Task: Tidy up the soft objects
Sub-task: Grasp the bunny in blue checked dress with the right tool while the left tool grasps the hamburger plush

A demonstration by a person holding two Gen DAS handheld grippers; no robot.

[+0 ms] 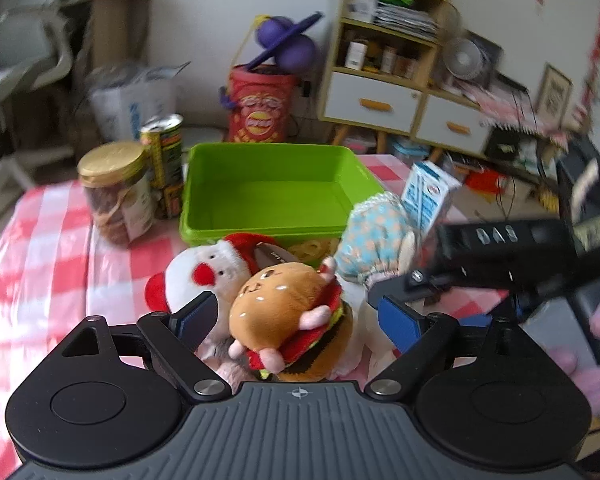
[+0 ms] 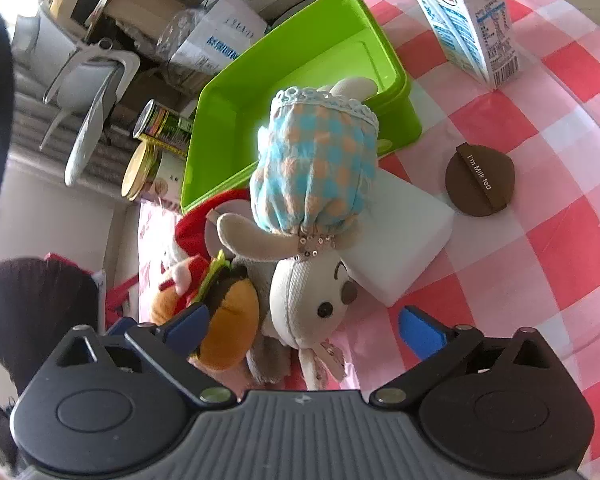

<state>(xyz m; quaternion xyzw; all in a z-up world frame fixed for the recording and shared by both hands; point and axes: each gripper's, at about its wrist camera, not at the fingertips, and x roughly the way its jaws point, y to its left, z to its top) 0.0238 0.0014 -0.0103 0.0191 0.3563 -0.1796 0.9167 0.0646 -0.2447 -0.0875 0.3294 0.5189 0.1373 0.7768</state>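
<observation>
Soft toys crowd the near edge of a table (image 2: 560,128) spread with a red-and-white checked cloth. The left gripper (image 1: 300,322) hangs with its 2 blue-padded fingers spread wide on either side of a burger plush (image 1: 288,312), the pads clear of it. Just behind the burger lies a Santa plush (image 1: 204,270), which rests against the front wall of an open green bin (image 1: 272,184) at the table's far edge. The right gripper (image 2: 306,332) also stands wide open, astride the head of a pale animal plush (image 2: 312,292) in a blue-and-orange checked dress, gripping nothing. A white foam block (image 2: 400,232) lies under that toy. A milk carton (image 2: 468,20) stands by the bin's right corner; a jar (image 1: 116,192) and a can (image 1: 164,160) stand off its left side.
</observation>
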